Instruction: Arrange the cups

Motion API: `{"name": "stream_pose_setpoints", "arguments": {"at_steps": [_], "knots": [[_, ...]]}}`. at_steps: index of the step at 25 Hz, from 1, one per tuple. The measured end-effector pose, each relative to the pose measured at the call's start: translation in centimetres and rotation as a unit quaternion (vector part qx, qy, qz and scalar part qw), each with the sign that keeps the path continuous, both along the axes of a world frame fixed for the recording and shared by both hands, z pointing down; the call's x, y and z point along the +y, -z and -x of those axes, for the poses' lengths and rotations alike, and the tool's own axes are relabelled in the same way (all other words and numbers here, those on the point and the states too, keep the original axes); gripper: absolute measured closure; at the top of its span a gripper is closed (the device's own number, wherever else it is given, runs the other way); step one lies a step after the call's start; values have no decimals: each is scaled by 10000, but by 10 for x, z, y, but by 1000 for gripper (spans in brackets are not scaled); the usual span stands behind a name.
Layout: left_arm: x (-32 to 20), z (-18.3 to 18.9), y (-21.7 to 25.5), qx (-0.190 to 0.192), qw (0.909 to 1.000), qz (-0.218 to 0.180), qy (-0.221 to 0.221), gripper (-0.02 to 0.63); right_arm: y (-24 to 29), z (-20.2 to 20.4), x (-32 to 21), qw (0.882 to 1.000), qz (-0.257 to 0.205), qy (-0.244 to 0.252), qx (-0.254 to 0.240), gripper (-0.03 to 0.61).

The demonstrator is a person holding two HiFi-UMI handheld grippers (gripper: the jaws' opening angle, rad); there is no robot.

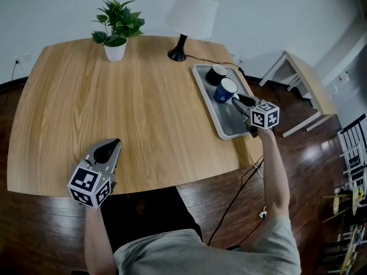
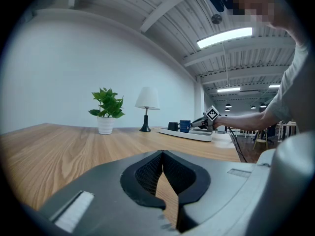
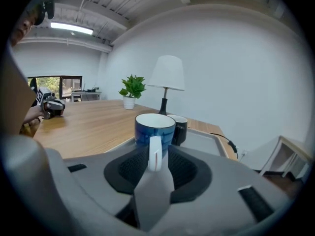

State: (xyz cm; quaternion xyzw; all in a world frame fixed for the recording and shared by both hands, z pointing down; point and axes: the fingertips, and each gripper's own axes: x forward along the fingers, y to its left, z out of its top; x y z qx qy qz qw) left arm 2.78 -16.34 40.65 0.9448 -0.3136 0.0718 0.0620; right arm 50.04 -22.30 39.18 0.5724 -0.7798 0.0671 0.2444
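Note:
A blue mug (image 1: 225, 90) with a white handle stands upright on the grey tray (image 1: 226, 128) at the table's right edge, and a black mug (image 1: 217, 73) stands just behind it. My right gripper (image 1: 236, 100) reaches in over the tray to the blue mug. In the right gripper view the blue mug (image 3: 155, 127) fills the centre; its handle sits between the jaws of my right gripper (image 3: 155, 149) with a little gap at each side, so the gripper is open. My left gripper (image 1: 110, 144) rests near the table's front edge, shut and empty, its tips (image 2: 162, 154) meeting.
A potted plant (image 1: 116, 30) and a white table lamp (image 1: 186, 22) stand at the back of the round wooden table (image 1: 114, 102). A cable (image 1: 241, 182) hangs off the right edge. A small side table (image 1: 309, 87) stands on the floor to the right.

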Motion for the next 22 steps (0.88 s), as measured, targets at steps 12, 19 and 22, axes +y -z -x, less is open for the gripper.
{"name": "stream_pose_setpoints", "arguments": {"at_steps": [12,19,22], "knots": [[-2,-9,2,-17,10000,-25,-30,604,69,46,48,9931,-1063,-104,-479,471],[1,-5,0,1,10000,-17,5,604,46,281,87,9658,-1317,1925,-1136,483],[2,-7,-2,6,10000,-12,-38,603,22,348,87,9560,-1222,2375,-1210,483]]}}
